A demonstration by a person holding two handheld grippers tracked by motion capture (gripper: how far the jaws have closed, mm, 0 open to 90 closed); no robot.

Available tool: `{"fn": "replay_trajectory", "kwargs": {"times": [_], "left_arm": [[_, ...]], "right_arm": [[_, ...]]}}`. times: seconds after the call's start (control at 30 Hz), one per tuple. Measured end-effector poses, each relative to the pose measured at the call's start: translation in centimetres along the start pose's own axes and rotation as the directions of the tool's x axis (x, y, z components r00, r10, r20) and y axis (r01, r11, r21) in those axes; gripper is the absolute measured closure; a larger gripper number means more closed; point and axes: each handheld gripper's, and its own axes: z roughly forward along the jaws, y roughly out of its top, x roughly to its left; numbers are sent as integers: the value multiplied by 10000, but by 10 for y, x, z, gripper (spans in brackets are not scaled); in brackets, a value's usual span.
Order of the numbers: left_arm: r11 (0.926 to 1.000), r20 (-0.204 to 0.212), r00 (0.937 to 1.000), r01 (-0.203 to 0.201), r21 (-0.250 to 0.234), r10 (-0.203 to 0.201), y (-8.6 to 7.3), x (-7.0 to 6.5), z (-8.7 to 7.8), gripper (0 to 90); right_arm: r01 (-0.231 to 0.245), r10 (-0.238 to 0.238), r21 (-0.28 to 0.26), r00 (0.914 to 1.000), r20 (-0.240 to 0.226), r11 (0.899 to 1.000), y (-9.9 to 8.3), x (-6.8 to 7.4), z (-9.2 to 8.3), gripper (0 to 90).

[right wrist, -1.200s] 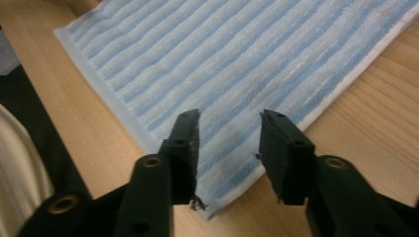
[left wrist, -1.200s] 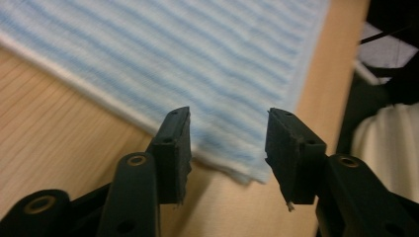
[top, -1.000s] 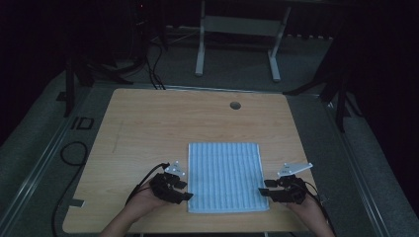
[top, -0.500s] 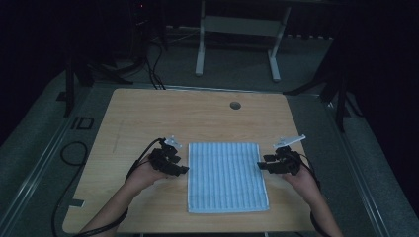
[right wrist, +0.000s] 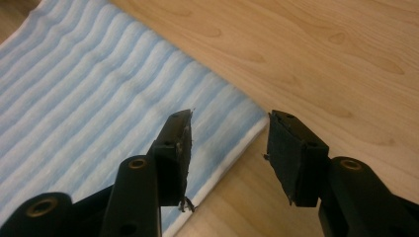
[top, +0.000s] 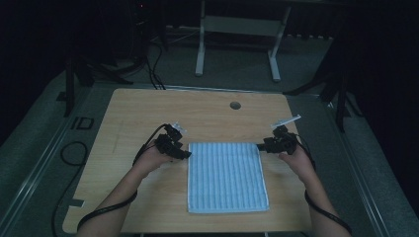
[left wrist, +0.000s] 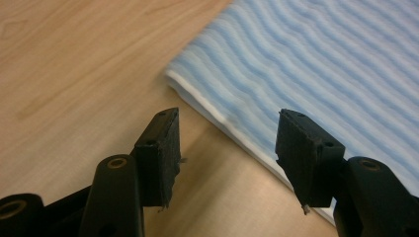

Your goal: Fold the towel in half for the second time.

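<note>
The landmark for all positions is the towel (top: 227, 177), a light-blue ribbed cloth with a white hem, lying flat and squared to the near part of the table (top: 148, 108). Its near edge lies close to the table's near edge; no wrinkle or fold shows, so the cloth appears ready for a folding step. The person's forearms enter on either side of the towel, which leaves the cloth itself uncovered. The left gripper (top: 184, 154) sits at the towel's far-left corner. In the left gripper view its jaws stand spread, one pad (left wrist: 160, 153) over bare wood and the other above the towel's (left wrist: 316, 64) hem, nothing pinched; the jaws have just been opening, with the hem between them but untouched. The right gripper (top: 263, 146) sits at the towel's far-right corner, likewise spread. In the right gripper view one pad (right wrist: 175, 153) hovers over the ribbed cloth (right wrist: 99, 98) and the other over wood, so the corner lies in the gap. This mirrored placement suggests both far corners are to be pinched together. Beyond the towel, the table is bare up to a cable hole (top: 235, 105) near the far edge.
</note>
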Motion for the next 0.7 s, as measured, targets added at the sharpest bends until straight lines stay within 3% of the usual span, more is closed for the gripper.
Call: {"fn": "replay_trajectory", "kwargs": {"times": [0.3, 0.53, 0.6, 0.7], "left_arm": [[9995, -156, 9994, 317, -26, -317, 20, 11, 19, 400], [9994, -98, 9994, 338, 26, -338, 29, 14, 27, 393], [9997, -163, 9996, 216, 101, -214, 31, 12, 31, 416], [9994, -122, 9997, 202, 280, -198, 31, 13, 38, 418]], "right_arm": [[-444, 436, 416, 9989, 194, 9981, 15, -17, 23, 484], [-904, 889, 724, 9957, 247, 9933, 20, -25, 35, 481], [-930, 908, 1113, 9956, 243, 9894, 20, -25, 45, 482], [-876, 852, 1266, 9961, 245, 9881, 20, -24, 52, 488]]}}
